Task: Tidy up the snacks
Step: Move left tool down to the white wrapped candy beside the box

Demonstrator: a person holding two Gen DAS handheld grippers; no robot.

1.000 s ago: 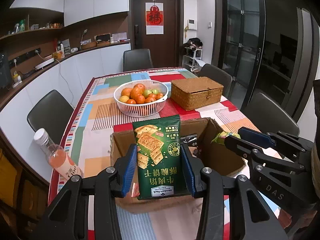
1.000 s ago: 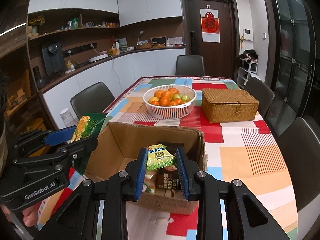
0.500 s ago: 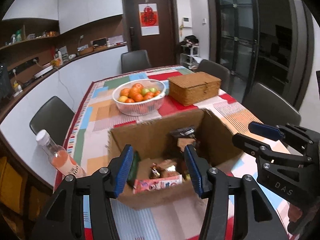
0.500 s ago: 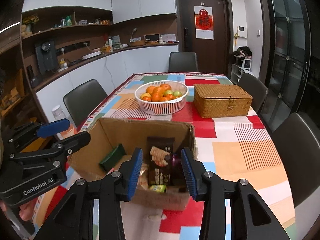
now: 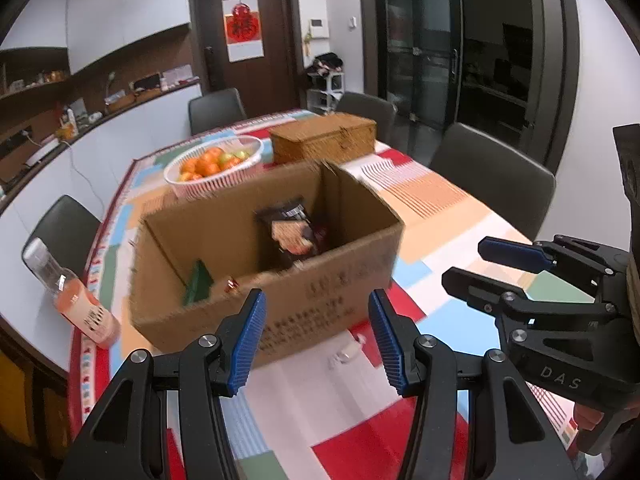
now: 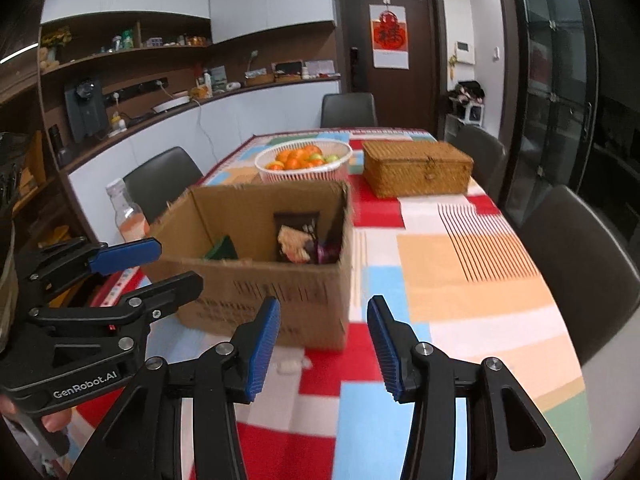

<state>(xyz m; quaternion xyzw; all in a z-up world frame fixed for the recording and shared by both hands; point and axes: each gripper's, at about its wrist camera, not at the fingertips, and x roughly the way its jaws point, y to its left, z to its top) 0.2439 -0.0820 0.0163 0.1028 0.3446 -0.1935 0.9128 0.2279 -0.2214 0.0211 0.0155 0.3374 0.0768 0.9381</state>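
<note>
Hovering before snack-filled cardboard box [image 5: 280, 312], left claw [image 5: 316, 336] spread, empty, right claw [image 6: 322, 346] opening, empty

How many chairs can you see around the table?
4: one chair on the left side by the bottle, one at the far end by the door, and two on the right side. More may be hidden.
</note>
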